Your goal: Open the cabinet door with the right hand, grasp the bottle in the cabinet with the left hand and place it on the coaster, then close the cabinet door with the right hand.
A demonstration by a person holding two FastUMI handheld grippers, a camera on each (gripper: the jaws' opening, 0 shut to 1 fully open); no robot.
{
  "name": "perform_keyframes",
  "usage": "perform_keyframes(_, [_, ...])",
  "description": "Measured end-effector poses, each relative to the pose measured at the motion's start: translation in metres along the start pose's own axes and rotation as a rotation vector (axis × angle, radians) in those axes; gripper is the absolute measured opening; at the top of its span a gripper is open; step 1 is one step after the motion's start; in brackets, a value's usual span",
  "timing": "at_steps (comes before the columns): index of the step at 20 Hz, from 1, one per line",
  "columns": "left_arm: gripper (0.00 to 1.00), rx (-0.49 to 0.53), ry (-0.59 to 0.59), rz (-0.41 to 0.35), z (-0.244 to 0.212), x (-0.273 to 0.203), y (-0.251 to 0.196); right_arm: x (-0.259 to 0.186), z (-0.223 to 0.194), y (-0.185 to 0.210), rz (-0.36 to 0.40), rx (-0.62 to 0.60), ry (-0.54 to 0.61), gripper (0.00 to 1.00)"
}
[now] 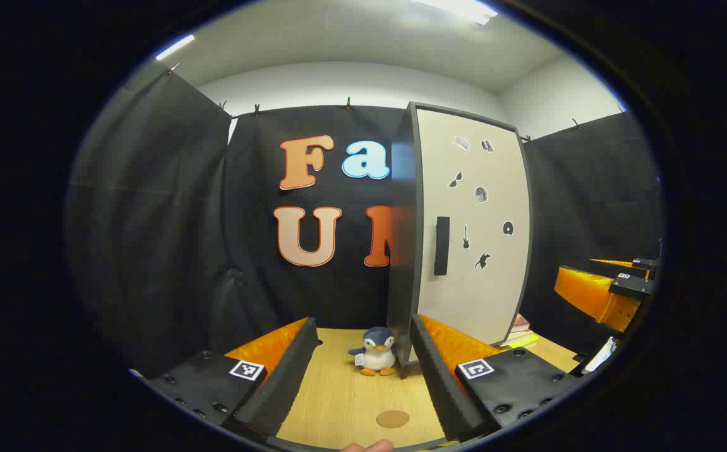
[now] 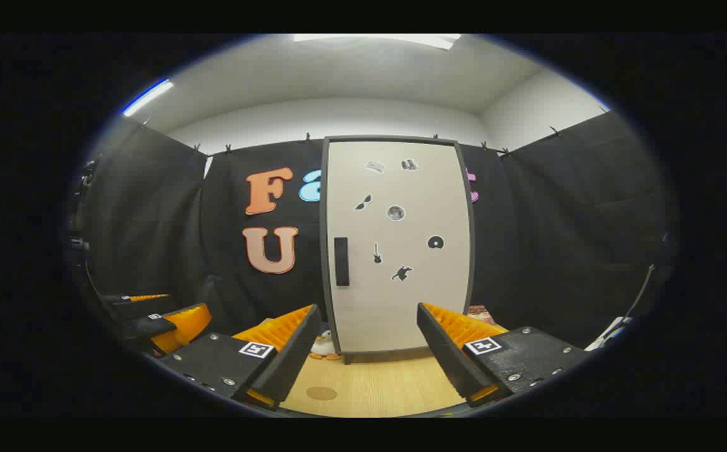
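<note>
- Door [image 2: 401,245]: shut, stands upright on the table [image 2: 376,389]; handle [image 2: 341,261] sits on its left edge as the right gripper view shows it. Bottle is inside per task, so its position and pose can't be told yet.
- Right gripper [image 2: 366,351]: jaws wide apart, nothing held, well back from the door and aimed approx. at its lower middle, not at the handle.
- Left gripper [image 1: 363,370]: jaws also wide apart, empty, hovering above the table w/ the coaster [image 1: 392,418] just ahead of its fingertips.
- Risk 1: handle is narrow and flush-looking. An off-centre approach could let the fingers slip off, or push on the panel instead of pulling.
- Risk 2: cabinet [image 1: 404,238] looks light and free-standing. A hard pull may drag or tip it, toppling the bottle inside.
- Risk 3: the door probably swings toward the right gripper's side. Arm in the arc would block it; a half-open door leaves the left gripper poor access.
- Risk 4: penguin toy [image 1: 376,353] sits just beside the cabinet's corner, near the coaster. A low left-side reach could knock it onto the drop spot.
</note>
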State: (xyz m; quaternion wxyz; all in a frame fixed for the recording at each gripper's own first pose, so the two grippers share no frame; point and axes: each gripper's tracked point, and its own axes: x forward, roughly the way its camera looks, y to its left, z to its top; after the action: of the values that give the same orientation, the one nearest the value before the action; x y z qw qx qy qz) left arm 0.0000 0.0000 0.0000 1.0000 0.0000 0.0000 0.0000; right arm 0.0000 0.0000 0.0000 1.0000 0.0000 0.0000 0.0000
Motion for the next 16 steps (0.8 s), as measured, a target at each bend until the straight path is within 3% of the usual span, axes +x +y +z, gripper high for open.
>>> perform_keyframes(15, [0.99,-0.007,0.014,-0.009,-0.005,0.014,0.015,0.007,-0.003,0.005,-0.029,0.013,0.016,0.95])
perform_keyframes(16, [0.96,-0.006,0.013,-0.013,-0.006,0.017,0.016,0.009,-0.003,0.006,-0.032,0.013,0.016,0.95])
